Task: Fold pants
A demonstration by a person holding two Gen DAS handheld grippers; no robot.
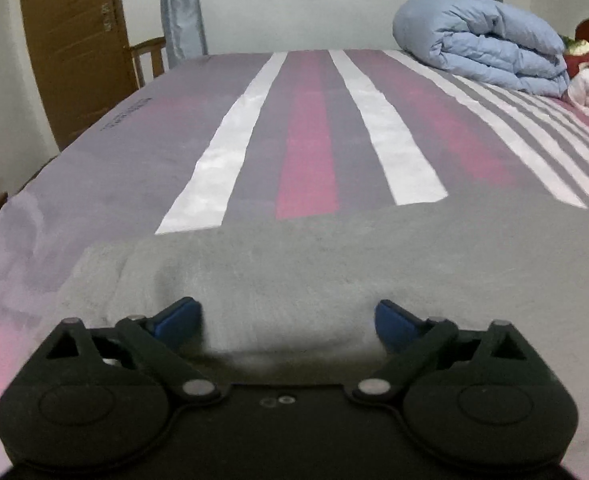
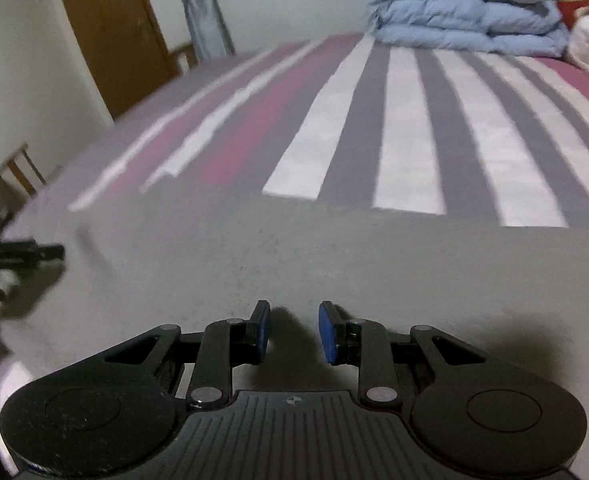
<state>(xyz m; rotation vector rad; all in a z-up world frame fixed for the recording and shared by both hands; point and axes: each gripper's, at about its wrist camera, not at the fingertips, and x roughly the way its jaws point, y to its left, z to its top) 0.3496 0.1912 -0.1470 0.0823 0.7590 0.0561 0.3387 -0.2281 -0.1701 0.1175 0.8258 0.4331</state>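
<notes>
Grey pants [image 1: 334, 252] lie flat across the near part of the striped bed, filling the foreground of both views [image 2: 294, 256]. My left gripper [image 1: 288, 320] is wide open, its blue pads on either side of a raised edge of the grey cloth; nothing is clamped. My right gripper [image 2: 294, 330] hovers just above the pants with a narrow gap between its blue pads and holds nothing. The left gripper also shows at the far left of the right wrist view [image 2: 26, 254].
The bed sheet [image 1: 306, 140] has grey, white and pink stripes. A folded blue duvet [image 1: 486, 52] and red and white bedding [image 1: 586, 68] lie at the far right. A brown door [image 1: 74, 48] and a wooden chair [image 1: 150, 60] stand left of the bed.
</notes>
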